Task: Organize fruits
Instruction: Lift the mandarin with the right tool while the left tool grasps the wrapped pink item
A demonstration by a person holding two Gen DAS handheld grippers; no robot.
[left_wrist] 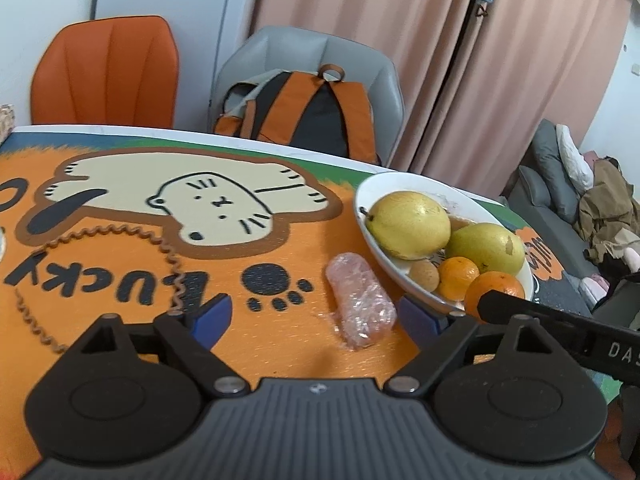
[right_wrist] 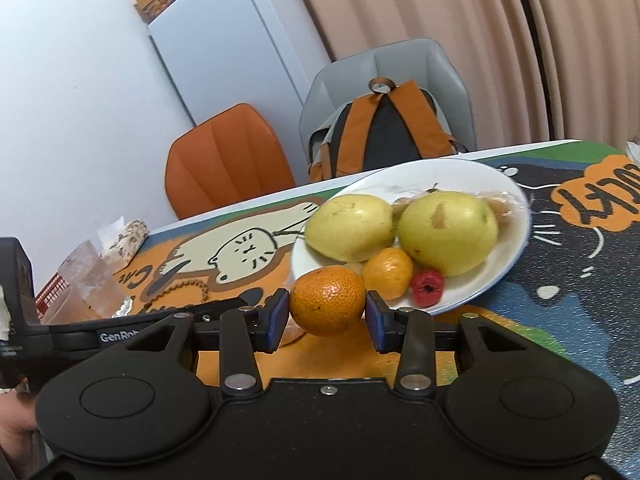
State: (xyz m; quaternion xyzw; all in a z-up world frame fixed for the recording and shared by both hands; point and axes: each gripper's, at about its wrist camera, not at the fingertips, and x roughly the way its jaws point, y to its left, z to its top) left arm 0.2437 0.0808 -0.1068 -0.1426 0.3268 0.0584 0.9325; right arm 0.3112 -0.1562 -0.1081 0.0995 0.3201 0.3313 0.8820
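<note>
A white plate [left_wrist: 376, 188] [right_wrist: 460, 164] on the cartoon tablecloth holds two yellow-green pears [left_wrist: 408, 224] [right_wrist: 448, 232], a small orange [left_wrist: 458, 276] [right_wrist: 388, 272] and a red fruit [right_wrist: 427, 287]. My right gripper [right_wrist: 327, 314] is shut on a tangerine [right_wrist: 328, 300] [left_wrist: 496, 288], held just in front of the plate's near rim. My left gripper [left_wrist: 316, 316] is open low over the cloth. A pink fruit in clear wrap [left_wrist: 360, 304] lies between its fingers, nearer the right one, and neither pad touches it.
An orange chair [left_wrist: 108, 72] and a grey chair with an orange-black backpack [left_wrist: 312, 112] stand behind the table. Clear cups [right_wrist: 88, 280] and a tissue pack [right_wrist: 128, 236] sit at the table's left. A sofa with clothes [left_wrist: 580, 216] is to the right.
</note>
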